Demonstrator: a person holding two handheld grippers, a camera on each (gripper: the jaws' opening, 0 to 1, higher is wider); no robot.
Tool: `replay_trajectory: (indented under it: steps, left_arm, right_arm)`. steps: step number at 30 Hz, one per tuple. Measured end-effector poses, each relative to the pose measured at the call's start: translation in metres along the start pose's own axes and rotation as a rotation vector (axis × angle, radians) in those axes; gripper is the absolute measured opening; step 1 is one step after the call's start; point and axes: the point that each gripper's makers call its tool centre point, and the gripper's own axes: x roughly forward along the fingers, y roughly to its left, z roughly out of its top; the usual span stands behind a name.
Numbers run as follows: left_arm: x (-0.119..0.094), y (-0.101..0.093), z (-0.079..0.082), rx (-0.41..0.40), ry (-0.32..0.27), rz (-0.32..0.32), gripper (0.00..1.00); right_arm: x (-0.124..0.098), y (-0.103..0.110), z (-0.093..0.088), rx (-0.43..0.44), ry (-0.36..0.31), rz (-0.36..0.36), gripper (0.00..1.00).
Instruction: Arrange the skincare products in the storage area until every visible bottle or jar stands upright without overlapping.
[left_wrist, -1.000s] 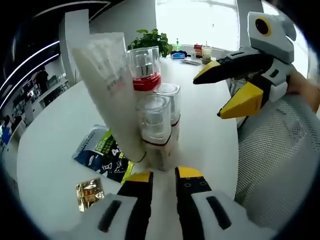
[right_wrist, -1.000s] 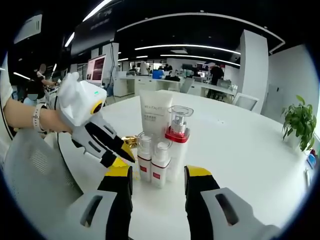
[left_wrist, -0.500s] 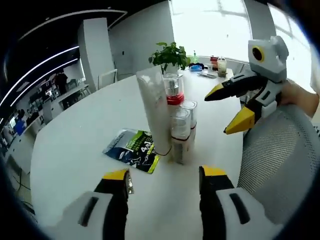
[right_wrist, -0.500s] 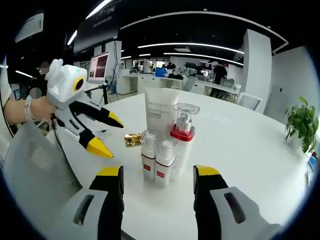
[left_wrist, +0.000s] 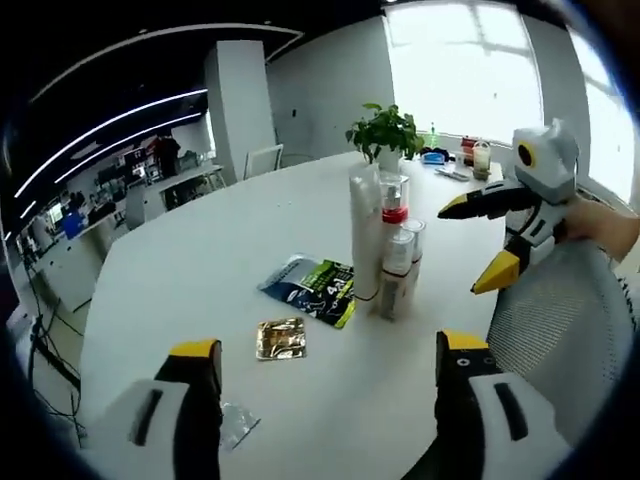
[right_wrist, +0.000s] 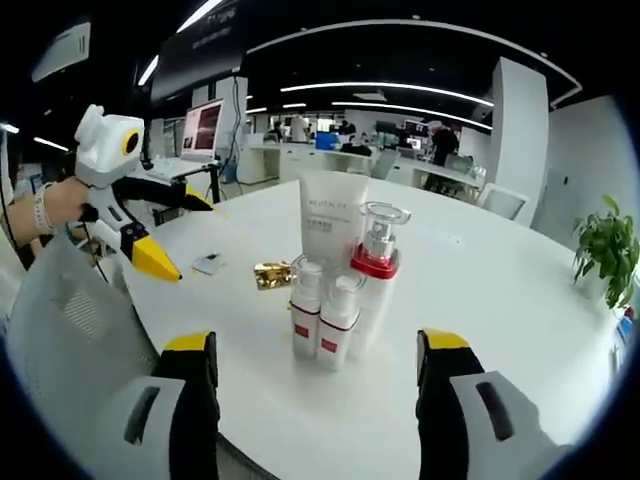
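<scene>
On the white surface (right_wrist: 520, 300) the tube (right_wrist: 332, 225), pump bottle (right_wrist: 378, 270) and two small bottles (right_wrist: 322, 322) stand upright, clustered; the task looks finished. Both grippers (right_wrist: 315, 345) (left_wrist: 325, 350) hang back, fingers wide apart, empty.

In the left gripper view, the left gripper (left_wrist: 322, 365) rose from six o'clock with its two yellow-tipped jaws spread wide apart and nothing between them. At three o'clock in that view the right gripper (left_wrist: 480, 245) reached in, its jaws parted in an open beak pointing toward nine o'clock, held by a hand (left_wrist: 605, 222) at the frame's edge.

In the right gripper view, the right gripper (right_wrist: 320, 352) likewise stood at six o'clock, jaws wide and holding nothing. The left gripper (right_wrist: 175, 232) hung at nine to ten o'clock, jaws splayed and pointing toward four o'clock, gripped by a hand (right_wrist: 55, 205) with a band on its wrist.
</scene>
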Motion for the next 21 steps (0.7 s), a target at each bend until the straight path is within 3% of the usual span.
replay_trajectory:
  steps: [5, 10, 21]
  left_arm:
    - [-0.011, 0.006, -0.005, -0.01, 0.003, 0.038, 0.95]
    - [-0.022, 0.015, -0.011, -0.072, 0.0, 0.075, 0.99]
    - [-0.037, 0.015, -0.019, -0.121, 0.002, 0.115, 0.99]
  right_arm:
    - [-0.009, 0.006, 0.004, -0.014, -0.005, 0.0, 0.89]
    - [-0.017, 0.009, 0.013, 0.009, -0.039, 0.006, 0.99]
    - [-0.024, 0.021, 0.022, -0.014, -0.035, 0.044, 1.0]
